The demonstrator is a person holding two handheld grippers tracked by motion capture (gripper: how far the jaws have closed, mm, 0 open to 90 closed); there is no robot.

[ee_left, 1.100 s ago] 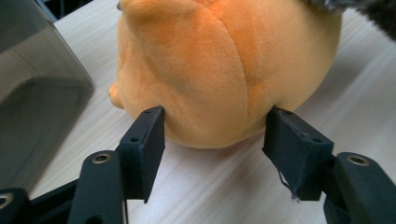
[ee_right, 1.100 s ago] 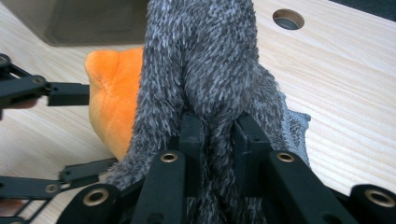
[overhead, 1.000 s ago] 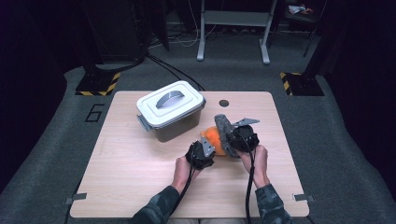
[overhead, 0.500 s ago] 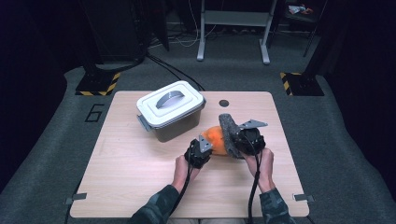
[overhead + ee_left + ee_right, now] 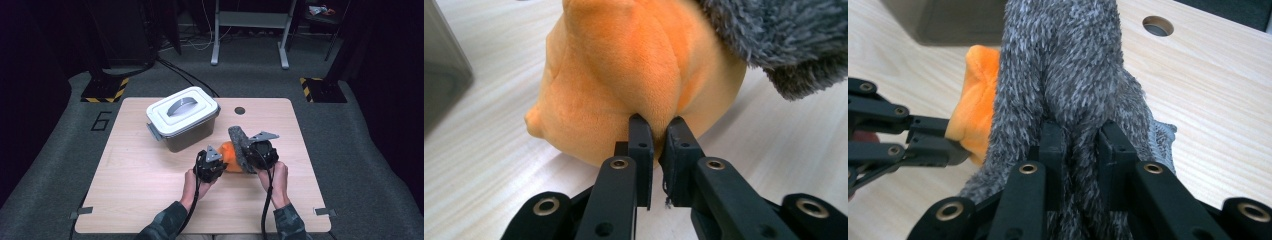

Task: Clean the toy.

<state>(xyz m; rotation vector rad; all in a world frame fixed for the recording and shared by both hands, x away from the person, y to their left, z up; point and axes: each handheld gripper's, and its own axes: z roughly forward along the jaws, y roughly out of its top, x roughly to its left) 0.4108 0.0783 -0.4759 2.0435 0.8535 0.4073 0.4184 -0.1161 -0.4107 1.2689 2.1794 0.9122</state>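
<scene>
While our left gripper [image 5: 655, 129] has just pinched its fingers onto a fold of the orange plush toy [image 5: 634, 75] at desk [image 5: 140, 190] centre, our right gripper [image 5: 1080, 135] clamps its shaggy grey fabric part [image 5: 1068, 65]; a lidded grey plastic box [image 5: 182, 117] sits at ten o'clock.

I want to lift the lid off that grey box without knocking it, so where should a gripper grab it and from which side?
Grip the arched grey handle in the middle of the lid, coming straight down from above with the jaws across its narrow width. It seems raised above the flat lid, leaving room for jaws either side. The latch at the box's end may need releasing first.
</scene>
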